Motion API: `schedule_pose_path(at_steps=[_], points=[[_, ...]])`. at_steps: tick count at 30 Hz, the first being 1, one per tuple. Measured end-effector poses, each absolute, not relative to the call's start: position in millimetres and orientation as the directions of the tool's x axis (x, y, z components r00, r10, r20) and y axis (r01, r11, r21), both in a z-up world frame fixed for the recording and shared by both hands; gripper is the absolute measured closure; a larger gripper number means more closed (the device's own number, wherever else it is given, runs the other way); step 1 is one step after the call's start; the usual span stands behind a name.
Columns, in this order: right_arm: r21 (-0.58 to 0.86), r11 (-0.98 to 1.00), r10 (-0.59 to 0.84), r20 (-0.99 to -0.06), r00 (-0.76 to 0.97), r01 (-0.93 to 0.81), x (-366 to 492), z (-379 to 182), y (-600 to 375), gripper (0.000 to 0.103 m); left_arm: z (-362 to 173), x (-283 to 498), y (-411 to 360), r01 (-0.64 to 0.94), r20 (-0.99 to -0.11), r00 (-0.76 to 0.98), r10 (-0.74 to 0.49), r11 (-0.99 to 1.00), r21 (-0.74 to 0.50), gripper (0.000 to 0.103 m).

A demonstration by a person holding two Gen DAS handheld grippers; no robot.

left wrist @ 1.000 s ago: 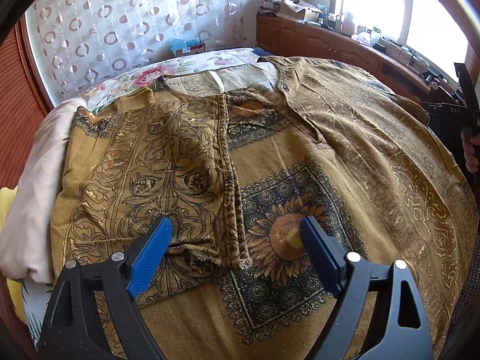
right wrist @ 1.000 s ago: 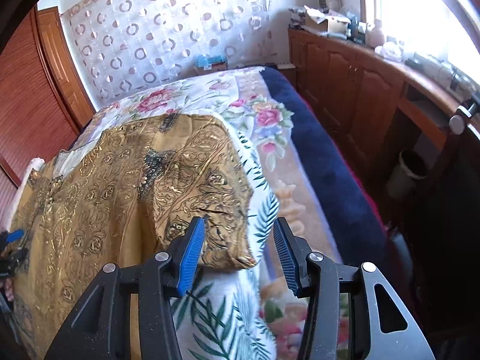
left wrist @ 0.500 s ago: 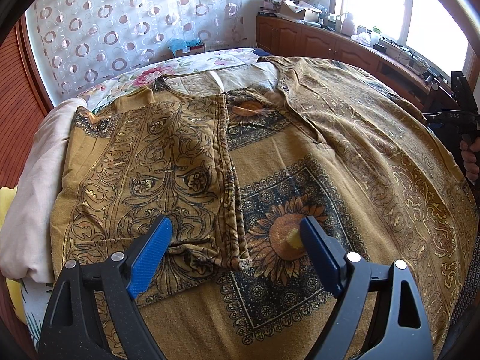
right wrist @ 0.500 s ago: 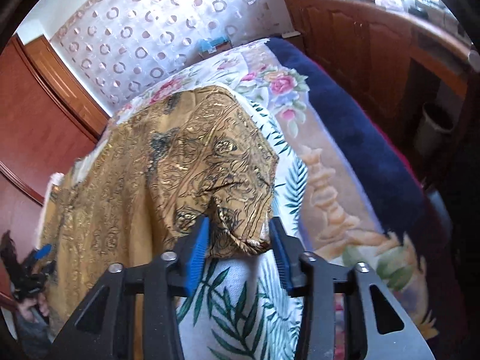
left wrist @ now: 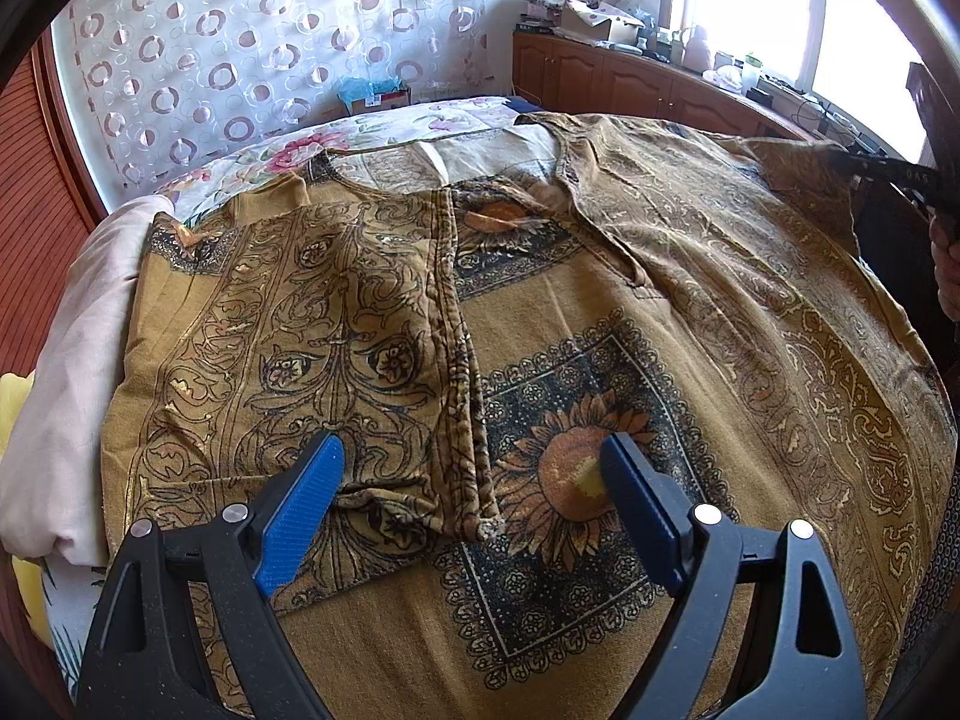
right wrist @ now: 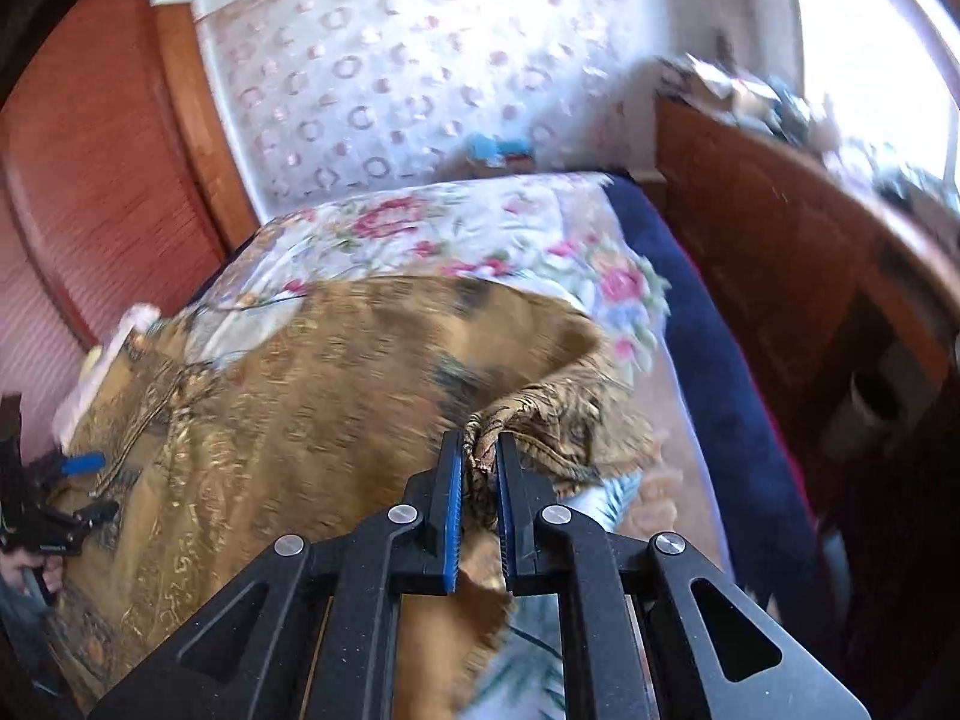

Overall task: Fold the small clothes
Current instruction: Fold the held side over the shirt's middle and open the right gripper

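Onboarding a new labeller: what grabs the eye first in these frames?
The mustard patterned garment spread across the bed, with a sunflower panel in the middle. The right gripper has just been closing and now pinches a bunched edge at the garment's side, while the left gripper hangs open over the already folded flap.

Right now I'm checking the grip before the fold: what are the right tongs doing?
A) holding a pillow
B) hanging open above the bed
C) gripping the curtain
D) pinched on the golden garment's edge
D: the right tongs pinch a bunched edge of the golden garment.
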State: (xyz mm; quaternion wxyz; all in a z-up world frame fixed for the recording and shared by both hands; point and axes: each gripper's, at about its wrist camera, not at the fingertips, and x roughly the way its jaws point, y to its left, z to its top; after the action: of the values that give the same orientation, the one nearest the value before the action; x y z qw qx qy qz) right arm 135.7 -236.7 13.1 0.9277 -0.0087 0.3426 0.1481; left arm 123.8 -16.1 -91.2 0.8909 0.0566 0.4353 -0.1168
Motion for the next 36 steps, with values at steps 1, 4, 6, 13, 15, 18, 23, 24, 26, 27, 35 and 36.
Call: schedule_pose_path(at_steps=[1, 4, 6, 13, 15, 18, 23, 24, 26, 27, 35, 36], points=[[0.07, 0.95, 0.278, -0.639, 0.718, -0.306, 135.4, 12.2, -225.5, 0.093, -91.2, 123.9, -16.1, 0.257, -0.789, 0.594, -0.159, 0.966, -0.001, 0.015], [0.056, 0.925, 0.319, -0.65, 0.689, -0.375, 130.8, 0.4, -198.4, 0.093, -91.3, 123.8, -16.0, 0.257, -0.789, 0.594, -0.159, 0.966, -0.001, 0.015], [0.086, 0.909, 0.358, -0.663, 0.657, -0.408, 128.0, -9.6, -190.7, 0.093, -91.2, 123.8, -16.0, 0.257, -0.789, 0.594, -0.159, 0.966, -0.001, 0.015], [0.114, 0.902, 0.371, -0.7, 0.61, -0.417, 116.2, -39.0, -196.3, 0.083, -91.0, 123.3, -16.0, 0.257, -0.789, 0.594, -0.16, 0.966, -0.002, 0.015], [0.118, 0.9, 0.376, -0.697, 0.611, -0.419, 115.4, -39.2, -196.7, 0.077, -91.2, 123.6, -15.7, 0.257, -0.789, 0.594, -0.16, 0.966, -0.002, 0.015], [0.088, 0.909, 0.354, -0.679, 0.643, -0.408, 112.4, -34.5, -203.9, 0.058, -91.2, 123.9, -15.7, 0.257, -0.789, 0.594, -0.16, 0.966, -0.002, 0.015], [0.084, 0.933, 0.315, -0.666, 0.676, -0.351, 123.5, -29.2, -214.2, 0.058, -91.2, 123.9, -15.8, 0.257, -0.789, 0.594, -0.16, 0.966, -0.002, 0.015], [0.089, 0.937, 0.306, -0.669, 0.677, -0.337, 131.0, -31.6, -217.7, 0.058, -91.2, 123.9, -15.8, 0.257, -0.789, 0.594, -0.16, 0.966, -0.002, 0.015], [0.1, 0.946, 0.29, -0.683, 0.67, -0.307, 152.3, -36.3, -215.8, 0.058, -91.2, 123.9, -15.8, 0.257, -0.789, 0.594, -0.16, 0.966, -0.002, 0.015], [0.113, 0.951, 0.283, -0.694, 0.662, -0.288, 164.9, -42.0, -219.0, 0.058, -91.2, 124.0, -15.9, 0.257, -0.789, 0.594, -0.16, 0.966, -0.003, 0.015], [0.161, 0.966, 0.253, -0.745, 0.617, -0.202, 227.2, -60.0, -212.9, 0.067, -91.4, 124.0, -15.9, 0.257, -0.789, 0.594, -0.16, 0.966, -0.003, 0.015], [0.162, 0.965, 0.255, -0.742, 0.62, -0.204, 229.8, -58.3, -210.7, 0.076, -91.4, 123.8, -15.9, 0.257, -0.788, 0.594, -0.16, 0.966, -0.003, 0.015]])
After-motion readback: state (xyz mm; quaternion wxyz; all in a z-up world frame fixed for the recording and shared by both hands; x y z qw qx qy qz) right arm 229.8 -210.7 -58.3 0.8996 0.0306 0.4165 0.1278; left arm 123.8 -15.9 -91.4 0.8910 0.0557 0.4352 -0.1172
